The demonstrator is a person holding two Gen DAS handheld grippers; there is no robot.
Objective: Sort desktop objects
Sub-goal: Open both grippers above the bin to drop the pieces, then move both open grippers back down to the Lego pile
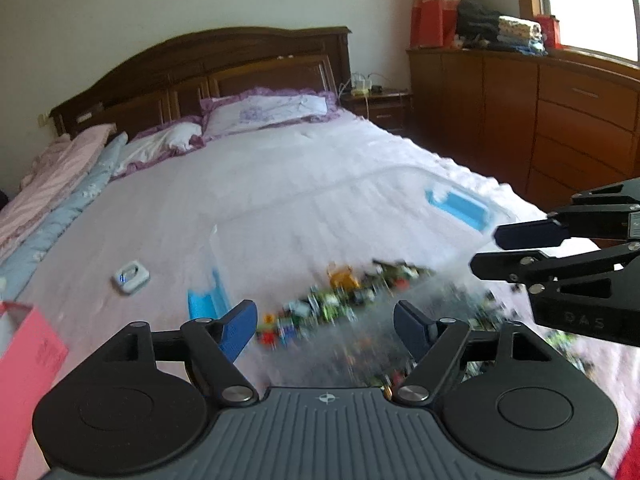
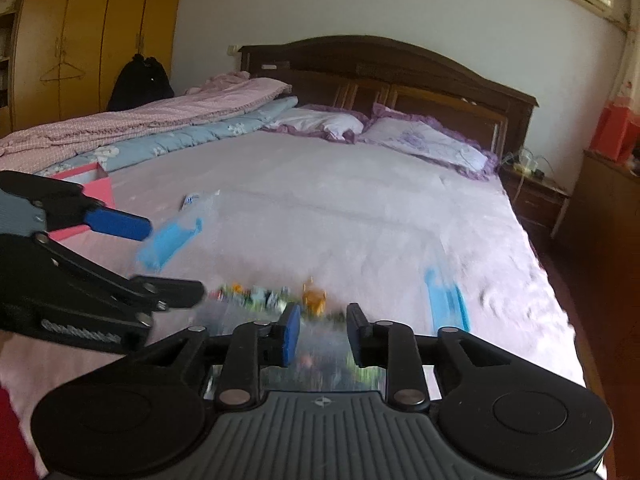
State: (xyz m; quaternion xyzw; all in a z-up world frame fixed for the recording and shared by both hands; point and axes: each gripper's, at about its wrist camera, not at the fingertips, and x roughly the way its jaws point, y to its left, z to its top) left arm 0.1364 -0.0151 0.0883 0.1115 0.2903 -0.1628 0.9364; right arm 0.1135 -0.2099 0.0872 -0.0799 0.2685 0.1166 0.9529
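Since both views are motion-blurred over the load, counts below are partial.

Location: clear bin (image 1: 320,196) on the bed (image 1: 240,184), near its foot edge, right in front of both claws. Small toys (image 1: 340,300) lie heaped in the bin's near end.

Claws: left claw (image 1: 324,320) is wide open and holds nothing. Right claw (image 2: 322,332) is about half closed, with a gap visible. The bin's near wall blurs into that gap, so I cannot tell whether the pads touch it.

Handling (judgement): the bin is thin, stiff plastic, light but slick, and prob. flexes if pinched mid-wall. Best hold is the rim or a blue latch (image 1: 208,300). The toys are small, hard, light and irregular. They will roll or slip, so pinch across the widest body, one pc at a time.

Counts:
- Bins: 1.
- Blue latches: 2, one per end.
- Toys: too blurred to count. One yellow pc (image 1: 342,276) stands out.
- Pink box (image 1: 24,360): 1, toward the bed's left edge.
- Small white case (image 1: 131,276): 1, on the sheet between box and bin.
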